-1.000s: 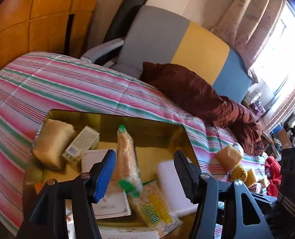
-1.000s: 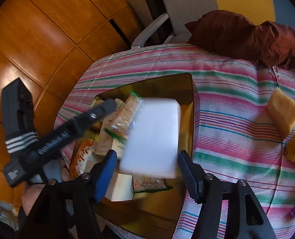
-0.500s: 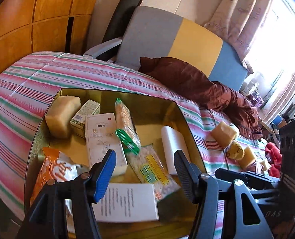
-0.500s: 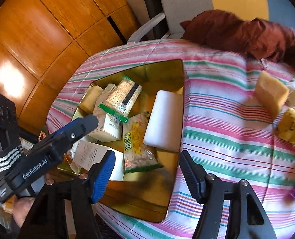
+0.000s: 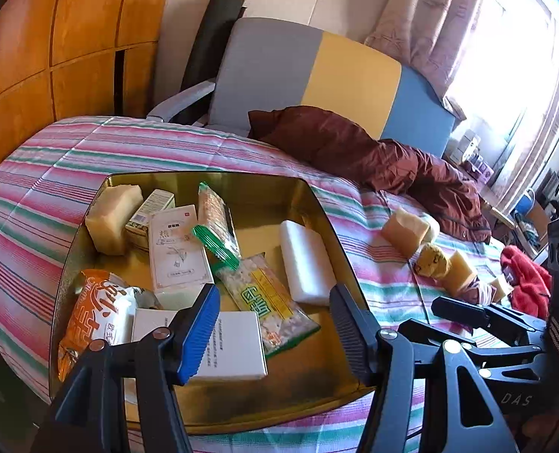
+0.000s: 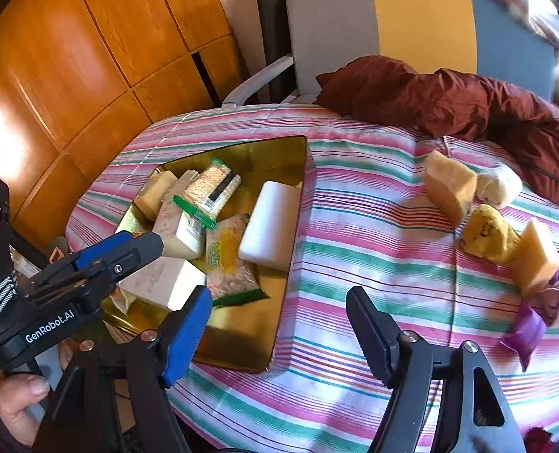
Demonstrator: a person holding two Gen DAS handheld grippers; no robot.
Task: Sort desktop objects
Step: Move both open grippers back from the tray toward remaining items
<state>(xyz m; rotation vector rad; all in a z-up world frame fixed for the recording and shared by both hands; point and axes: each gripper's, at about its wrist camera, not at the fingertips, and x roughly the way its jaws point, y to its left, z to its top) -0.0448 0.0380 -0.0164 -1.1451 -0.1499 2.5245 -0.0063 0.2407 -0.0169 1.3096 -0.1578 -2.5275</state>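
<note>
Gold tray [image 6: 279, 324] on striped cloth [image 6: 354, 226], both tools empty.
White block [image 6: 270, 222] lay inside the tray at its right wall, beside snack packets [image 5: 268, 298] and boxes [image 5: 175, 249]. Left tool [image 5: 275, 324] stood spread above the tray, nothing between its pads. Right tool [image 6: 279, 324] was opening over the tray's near corner, pinching nothing. Yellow sponges [image 6: 449, 187] lay apart on the cloth.
</note>
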